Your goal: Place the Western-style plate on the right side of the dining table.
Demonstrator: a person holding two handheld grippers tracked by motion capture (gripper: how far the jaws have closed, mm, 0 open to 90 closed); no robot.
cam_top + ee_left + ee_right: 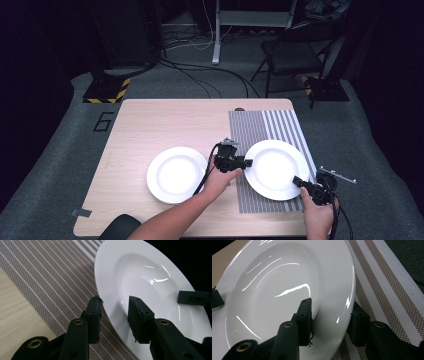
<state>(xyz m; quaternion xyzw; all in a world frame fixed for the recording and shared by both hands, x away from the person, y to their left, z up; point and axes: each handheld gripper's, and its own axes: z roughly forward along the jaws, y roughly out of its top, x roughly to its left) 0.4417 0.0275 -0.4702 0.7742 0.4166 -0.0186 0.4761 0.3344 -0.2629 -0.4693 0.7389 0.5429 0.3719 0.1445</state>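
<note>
White glazed china, a deep-welled plate (pixel 276 169) lies on the striped placemat (pixel 250 135) at the right half of the wooden table (pixel 150 125), and both tools are at its rim from opposite sides.

The left gripper (pixel 247 163) comes at the plate's left edge. In the left gripper view its jaws stand spread, one out over the placemat (pixel 37 272), the other over the inner slope of the plate (pixel 155 290), with the rim passing between them. They straddle the edge, but I cannot tell whether either pad touches the china yet.

The right gripper (pixel 298 181) meets the near right edge. In the right gripper view its jaws are also parted around the rim of the plate (pixel 287 285), one over the well, the other down by the placemat (pixel 392 290). A gap shows on the outer side, so it reads as not clamped.

So the plate lies between the two tools, each reaching inward toward its centre, roughly across from one another. Being round, it has no long axis; what matters is that the two holds sit almost across a diameter. My guess is that a two-handed lift comes next, calling for both to close evenly.

A second white plate (pixel 176 174) rests on bare wood to the left, apart from the first and just beside the left hand (pixel 220 181).
</note>
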